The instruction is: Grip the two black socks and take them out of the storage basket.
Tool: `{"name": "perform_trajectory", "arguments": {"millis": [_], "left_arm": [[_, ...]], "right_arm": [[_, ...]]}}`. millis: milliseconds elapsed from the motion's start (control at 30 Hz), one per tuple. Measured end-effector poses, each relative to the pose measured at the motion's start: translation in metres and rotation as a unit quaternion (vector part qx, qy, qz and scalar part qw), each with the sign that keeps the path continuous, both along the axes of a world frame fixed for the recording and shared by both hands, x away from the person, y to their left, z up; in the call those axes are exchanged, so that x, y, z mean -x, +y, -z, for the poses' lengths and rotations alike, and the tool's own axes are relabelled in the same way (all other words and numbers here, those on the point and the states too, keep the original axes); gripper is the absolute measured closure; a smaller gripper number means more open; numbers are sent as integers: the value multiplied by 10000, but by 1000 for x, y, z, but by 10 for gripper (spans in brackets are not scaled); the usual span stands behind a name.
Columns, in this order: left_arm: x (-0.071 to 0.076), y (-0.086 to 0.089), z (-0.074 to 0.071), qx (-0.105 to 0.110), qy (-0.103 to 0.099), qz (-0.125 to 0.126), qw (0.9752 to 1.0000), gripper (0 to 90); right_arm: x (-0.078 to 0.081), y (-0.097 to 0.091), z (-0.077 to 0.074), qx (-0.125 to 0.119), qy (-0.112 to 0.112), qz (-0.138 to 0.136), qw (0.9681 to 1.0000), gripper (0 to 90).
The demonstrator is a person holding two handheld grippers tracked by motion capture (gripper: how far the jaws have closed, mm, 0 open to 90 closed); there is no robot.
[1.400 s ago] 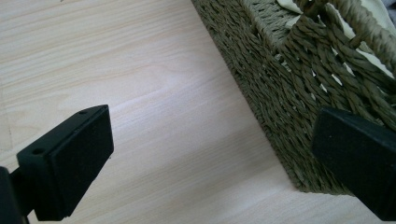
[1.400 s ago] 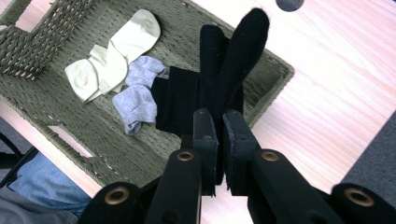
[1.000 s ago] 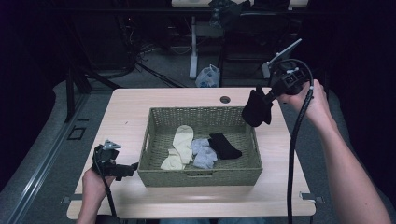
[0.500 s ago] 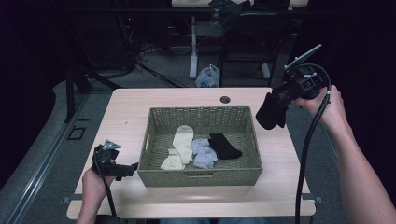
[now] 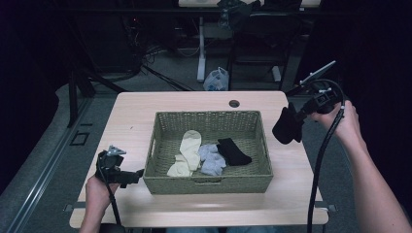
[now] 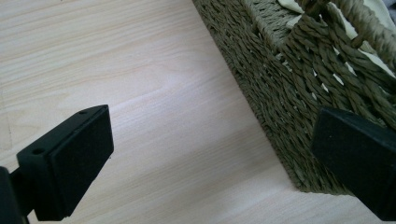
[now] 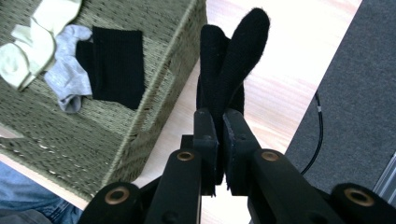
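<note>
Black sock (image 7: 232,60) pinched between closed jaws of right gripper (image 5: 305,108), hanging over table's (image 5: 136,114) right edge, just beside wicker basket (image 5: 212,183). Left gripper (image 5: 130,176) at front-left corner, jaws spread wide, empty, near basket's wall. Cream, grey, black socks inside basket.

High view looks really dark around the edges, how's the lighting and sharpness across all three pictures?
High view: the table is lit, the room behind nearly black, the picture soft. Left gripper view: bright and even, the wicker basket weave crisp. Right gripper view: well lit, the black sock in the shut fingers sharp.
</note>
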State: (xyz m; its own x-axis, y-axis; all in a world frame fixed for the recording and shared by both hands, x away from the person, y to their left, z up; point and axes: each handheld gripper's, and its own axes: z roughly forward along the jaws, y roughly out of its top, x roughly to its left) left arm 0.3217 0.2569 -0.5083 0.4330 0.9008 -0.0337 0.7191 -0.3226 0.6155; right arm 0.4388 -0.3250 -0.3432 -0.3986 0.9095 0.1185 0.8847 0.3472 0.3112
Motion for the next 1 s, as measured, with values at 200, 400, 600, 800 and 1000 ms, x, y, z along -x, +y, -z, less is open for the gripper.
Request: {"name": "perform_trajectory", "arguments": {"millis": [200,400,600,800,1000], "left_arm": [[0,0,0,-11,-2,14,10000,0],[0,-1,0,-33,-30,-10,10000,0],[0,0,0,-12,-15,-10,10000,0],[0,-1,0,-21,-6,17,10000,0],[0,-1,1,-32,-15,7,10000,0]], "right_arm": [[0,-3,20,50,105,60,9999,857],[0,-5,41,190,207,91,9996,857],[0,-5,60,229,325,135,9991,857],[-1,-1,78,420,418,146,9981,857],[-3,3,95,399,468,193,9979,856]]}}
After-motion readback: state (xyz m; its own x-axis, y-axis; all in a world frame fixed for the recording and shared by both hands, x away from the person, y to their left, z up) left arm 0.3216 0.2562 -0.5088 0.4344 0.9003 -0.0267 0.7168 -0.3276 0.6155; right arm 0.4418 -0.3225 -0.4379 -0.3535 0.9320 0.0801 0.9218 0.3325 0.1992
